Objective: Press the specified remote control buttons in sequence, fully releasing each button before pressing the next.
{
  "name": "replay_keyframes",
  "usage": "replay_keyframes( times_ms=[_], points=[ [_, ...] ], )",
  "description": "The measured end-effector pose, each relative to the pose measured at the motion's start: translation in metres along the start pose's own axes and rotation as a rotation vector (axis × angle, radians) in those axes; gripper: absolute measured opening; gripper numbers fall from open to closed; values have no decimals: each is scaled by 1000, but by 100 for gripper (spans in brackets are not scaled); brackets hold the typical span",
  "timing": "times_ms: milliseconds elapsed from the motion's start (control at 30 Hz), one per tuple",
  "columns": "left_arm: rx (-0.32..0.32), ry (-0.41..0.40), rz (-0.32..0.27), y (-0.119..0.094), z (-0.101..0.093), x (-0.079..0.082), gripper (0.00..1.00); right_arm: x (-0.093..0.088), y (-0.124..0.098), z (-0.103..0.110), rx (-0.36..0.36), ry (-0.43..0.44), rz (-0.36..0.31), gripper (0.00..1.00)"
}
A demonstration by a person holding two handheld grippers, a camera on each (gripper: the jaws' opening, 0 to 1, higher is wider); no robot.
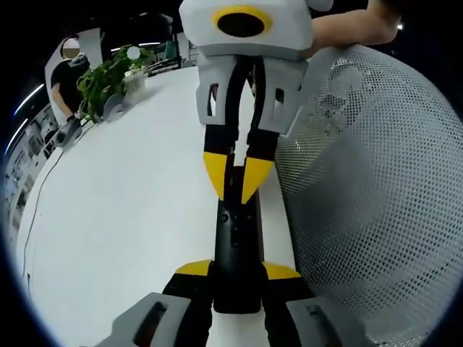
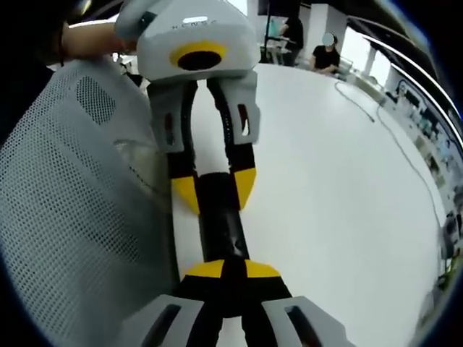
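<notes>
The black remote [image 1: 236, 253] lies on the white desk [image 1: 123, 217] just beside a mesh chair back [image 1: 376, 202]. The left hand-held gripper [image 1: 237, 273] clamps its near end; the right hand-held gripper [image 2: 226, 270], nearly closed, touches its buttons.

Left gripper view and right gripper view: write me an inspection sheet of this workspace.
Surface: white table.
Job's things: black remote, stretched between the two claws.
Clutter: potted plant near the far edge; white mesh panel close beside the remote.
Grippers: left claw shut on the remote's end; right claw shut, tips at the remote's upper face.
Cables: one thin cable trailing over the table.
Surroundings: people seated at the table's far end.
</notes>
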State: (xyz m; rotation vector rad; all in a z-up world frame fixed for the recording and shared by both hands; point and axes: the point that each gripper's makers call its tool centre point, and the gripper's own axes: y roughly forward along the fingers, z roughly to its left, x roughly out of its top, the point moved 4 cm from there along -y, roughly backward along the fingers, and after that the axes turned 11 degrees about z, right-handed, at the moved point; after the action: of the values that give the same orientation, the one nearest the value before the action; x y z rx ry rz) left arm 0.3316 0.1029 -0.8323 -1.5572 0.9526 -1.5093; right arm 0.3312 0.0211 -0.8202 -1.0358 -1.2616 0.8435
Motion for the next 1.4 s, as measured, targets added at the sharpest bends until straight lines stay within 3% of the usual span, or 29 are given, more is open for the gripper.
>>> replay_keyframes(
  times_ms=[167,300,400,467,533,600,767,1167,1400],
  points=[
    [-2,4,3,0,0,0,26,0,1,1,-10,-25,15,4],
    [-5,2,1,0,0,0,26,-1,0,-2,12,37,-2,4],
    [-4,2,1,0,0,0,26,-3,0,1,-8,9,-33,4],
    [-2,3,3,0,0,0,26,-3,-1,-2,7,60,-40,4],
    [-1,2,5,0,0,0,26,-1,0,-2,-7,30,-22,3],
    [-1,1,4,0,0,0,26,0,1,0,-40,-63,14,0],
    [-1,3,5,0,0,0,26,1,1,2,-22,-32,-1,1],
    [-4,7,5,0,0,0,26,4,3,5,-80,-136,55,0],
    [-3,4,16,0,0,1,26,1,0,0,-39,-57,2,0]
  ],
)
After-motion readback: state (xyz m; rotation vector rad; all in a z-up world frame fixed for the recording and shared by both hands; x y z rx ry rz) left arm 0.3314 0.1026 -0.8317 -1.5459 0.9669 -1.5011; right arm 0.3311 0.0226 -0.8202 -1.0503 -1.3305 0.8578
